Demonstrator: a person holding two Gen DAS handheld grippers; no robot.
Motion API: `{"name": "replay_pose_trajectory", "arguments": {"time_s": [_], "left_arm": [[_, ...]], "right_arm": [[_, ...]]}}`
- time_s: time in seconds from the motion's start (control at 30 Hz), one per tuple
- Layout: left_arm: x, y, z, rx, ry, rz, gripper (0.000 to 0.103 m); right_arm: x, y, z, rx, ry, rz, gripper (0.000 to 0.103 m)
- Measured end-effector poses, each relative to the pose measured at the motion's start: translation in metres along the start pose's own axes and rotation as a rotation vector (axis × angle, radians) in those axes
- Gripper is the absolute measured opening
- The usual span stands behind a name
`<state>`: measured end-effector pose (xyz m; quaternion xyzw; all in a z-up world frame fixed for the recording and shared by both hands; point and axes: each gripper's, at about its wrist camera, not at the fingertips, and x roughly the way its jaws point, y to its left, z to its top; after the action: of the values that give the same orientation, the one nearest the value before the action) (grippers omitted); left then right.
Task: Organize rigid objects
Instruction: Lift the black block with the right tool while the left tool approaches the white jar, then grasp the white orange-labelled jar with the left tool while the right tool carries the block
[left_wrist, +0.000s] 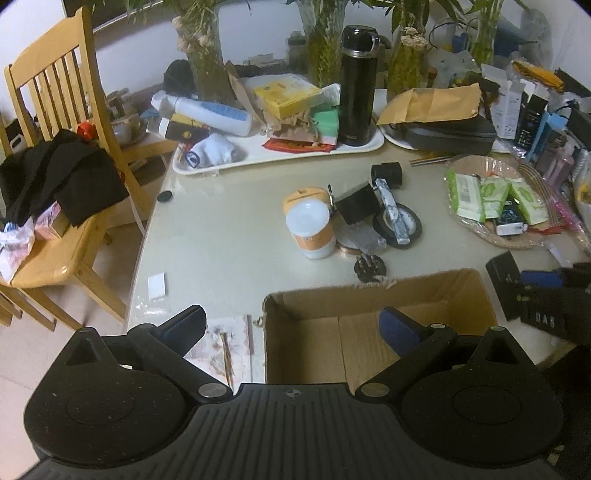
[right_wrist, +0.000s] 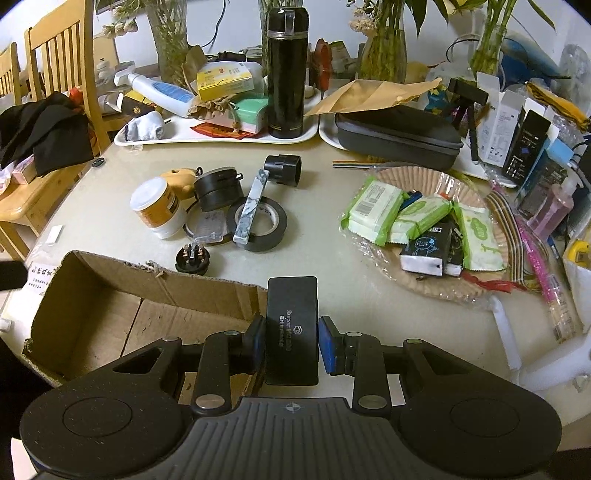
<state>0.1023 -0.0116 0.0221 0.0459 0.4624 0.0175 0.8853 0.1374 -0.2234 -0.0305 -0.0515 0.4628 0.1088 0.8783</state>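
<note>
An open, empty cardboard box (left_wrist: 373, 332) (right_wrist: 122, 314) stands at the table's near edge. My left gripper (left_wrist: 291, 325) is open and empty, hovering over the box's near-left corner. My right gripper (right_wrist: 291, 345) is shut on a flat black box (right_wrist: 292, 325), held just right of the cardboard box's right wall; it also shows in the left wrist view (left_wrist: 517, 291). Loose on the table lie a white-and-orange jar (right_wrist: 159, 210), a black round case (right_wrist: 216, 188), a roll of black tape (right_wrist: 258, 223), a marbled bar (right_wrist: 251, 206), a black plug (right_wrist: 192, 258) and a black adapter (right_wrist: 284, 168).
A white tray (right_wrist: 177, 136) with a black flask (right_wrist: 288, 74) and clutter stands at the back. A paper plate (right_wrist: 436, 288) of wipe packs sits on the right, with a black zip case (right_wrist: 399, 136) behind it. A wooden chair (left_wrist: 66, 177) with black clothes stands left.
</note>
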Motion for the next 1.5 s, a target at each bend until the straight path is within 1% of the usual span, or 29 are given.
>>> {"name": "replay_pose_trajectory", "arguments": {"time_s": [0.13,0.27,0.33,0.5,0.7,0.83,0.93,1.0,1.03,1.07,1.2,1.3,1.37,1.43,1.47,1.5], "left_arm": [[0.005,-0.003,0.007,0.008,-0.007,-0.006,0.102],[0.012,-0.006,0.012,0.023,-0.026,-0.010,0.102],[0.019,-0.007,0.015,0.025,-0.031,-0.006,0.102],[0.037,-0.004,0.023,0.010,-0.041,-0.043,0.102],[0.068,-0.003,0.038,-0.008,-0.045,-0.088,0.102],[0.091,-0.001,0.048,-0.019,-0.057,-0.104,0.102],[0.111,0.003,0.056,-0.046,-0.046,-0.104,0.102],[0.123,0.008,0.060,-0.074,-0.025,-0.106,0.101],[0.129,0.011,0.062,-0.089,-0.016,-0.112,0.095],[0.134,0.012,0.064,-0.099,-0.006,-0.116,0.091],[0.155,0.019,0.069,-0.143,0.035,-0.139,0.089],[0.166,0.022,0.070,-0.164,0.059,-0.155,0.084],[0.174,0.023,0.070,-0.178,0.086,-0.158,0.074],[0.180,0.026,0.069,-0.198,0.105,-0.203,0.052],[0.180,0.026,0.069,-0.208,0.111,-0.211,0.053],[0.179,0.026,0.070,-0.210,0.113,-0.198,0.053]], "right_arm": [[-0.001,0.000,-0.003,0.015,0.010,0.023,0.033],[-0.003,-0.005,-0.004,0.072,0.012,0.070,0.033],[-0.003,-0.004,-0.004,0.070,0.010,0.066,0.033],[-0.001,-0.003,-0.004,0.059,0.012,0.063,0.033],[0.004,-0.003,-0.003,0.061,0.021,0.072,0.033],[0.007,-0.002,-0.003,0.062,0.027,0.074,0.033],[0.008,-0.003,-0.003,0.066,0.030,0.078,0.033],[0.008,-0.003,-0.003,0.068,0.031,0.080,0.034],[0.008,-0.003,-0.002,0.069,0.032,0.081,0.034],[0.009,-0.004,-0.002,0.071,0.032,0.082,0.034],[0.010,-0.005,-0.001,0.081,0.035,0.089,0.034],[0.010,-0.004,0.000,0.080,0.036,0.089,0.034],[0.010,-0.005,0.000,0.082,0.036,0.091,0.034],[0.010,-0.005,0.000,0.085,0.036,0.092,0.034],[0.010,-0.005,0.000,0.088,0.037,0.094,0.034],[0.010,-0.006,0.000,0.093,0.037,0.096,0.034]]}}
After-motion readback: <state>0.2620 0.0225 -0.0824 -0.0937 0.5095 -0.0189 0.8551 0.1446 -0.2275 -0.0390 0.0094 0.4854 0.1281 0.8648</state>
